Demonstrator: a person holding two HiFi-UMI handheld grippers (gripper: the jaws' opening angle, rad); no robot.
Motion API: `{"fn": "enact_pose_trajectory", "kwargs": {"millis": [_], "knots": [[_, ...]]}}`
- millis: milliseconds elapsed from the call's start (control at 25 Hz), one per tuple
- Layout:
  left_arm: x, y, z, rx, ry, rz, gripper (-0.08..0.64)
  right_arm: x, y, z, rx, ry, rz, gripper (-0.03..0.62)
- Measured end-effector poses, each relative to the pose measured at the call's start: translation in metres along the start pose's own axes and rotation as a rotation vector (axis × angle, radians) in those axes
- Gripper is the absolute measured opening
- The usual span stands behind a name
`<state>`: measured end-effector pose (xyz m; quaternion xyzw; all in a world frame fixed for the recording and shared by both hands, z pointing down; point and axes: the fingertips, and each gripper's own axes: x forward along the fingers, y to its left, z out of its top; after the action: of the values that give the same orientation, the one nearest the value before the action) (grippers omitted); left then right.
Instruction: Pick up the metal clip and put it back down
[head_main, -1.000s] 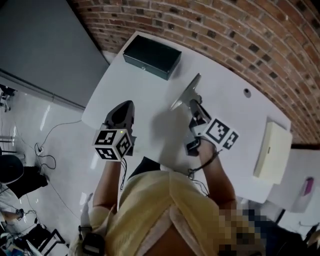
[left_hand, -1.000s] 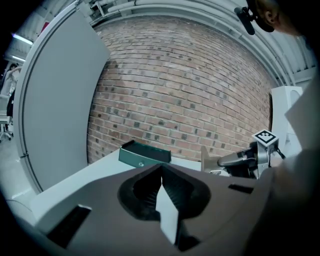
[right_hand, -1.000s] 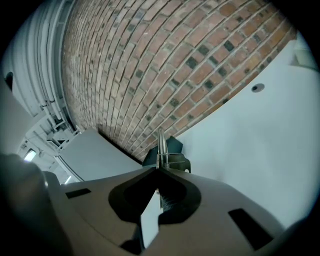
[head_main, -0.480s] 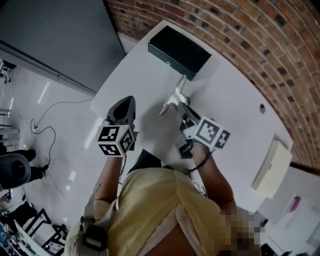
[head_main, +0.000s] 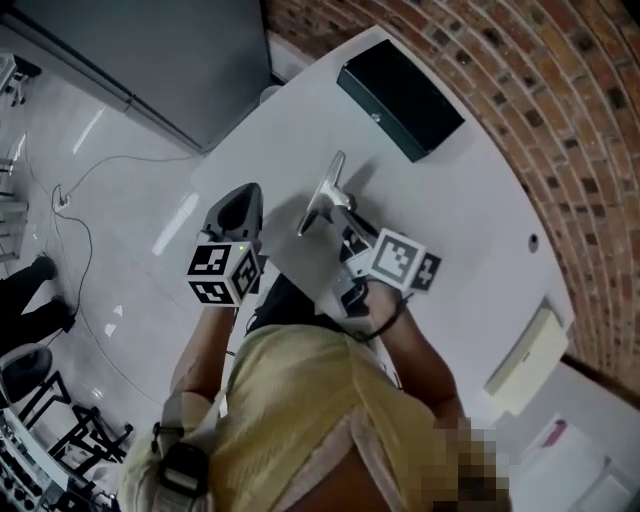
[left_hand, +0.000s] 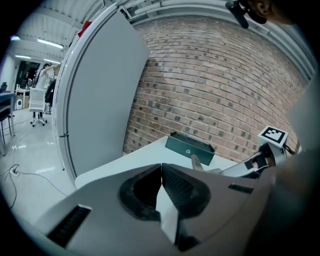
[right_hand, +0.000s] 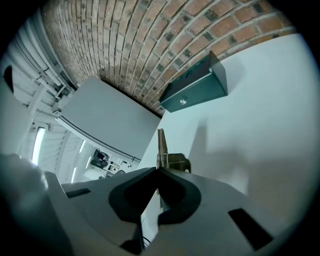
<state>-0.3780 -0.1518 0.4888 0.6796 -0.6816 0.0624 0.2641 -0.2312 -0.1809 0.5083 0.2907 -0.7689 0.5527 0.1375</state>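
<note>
While jaws pinch, flat metal clip (head_main: 322, 195) gleams.

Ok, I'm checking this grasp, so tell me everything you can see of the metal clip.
The metal clip is dull silver-grey metal: a long, flat, narrow blade rising from a short folded bracket with a hinge pin. The right gripper is shut on its bracket end, so the blade sticks out beyond the jaws. In the head view it slants over the white table, apparently lifted off it, with its shadow on the surface. Nothing else touches it.
</note>
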Motion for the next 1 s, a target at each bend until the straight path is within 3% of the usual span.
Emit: {"fn": "enact_pose_trajectory", "kwargs": {"millis": [400,600,1000], "knots": [[-0.01,0.021,-0.01,-0.038,0.003,0.032,0.005,0.035,0.011,-0.034,0.114,0.115,0.042,0.006],[-0.016,0.023,-0.014,-0.041,0.017,0.029,0.005,0.041,0.009,-0.042,0.183,0.124,0.046,0.008],[-0.023,0.026,-0.018,-0.057,0.026,0.025,0.005,0.05,0.011,-0.046,0.218,0.124,0.05,0.008]]}}
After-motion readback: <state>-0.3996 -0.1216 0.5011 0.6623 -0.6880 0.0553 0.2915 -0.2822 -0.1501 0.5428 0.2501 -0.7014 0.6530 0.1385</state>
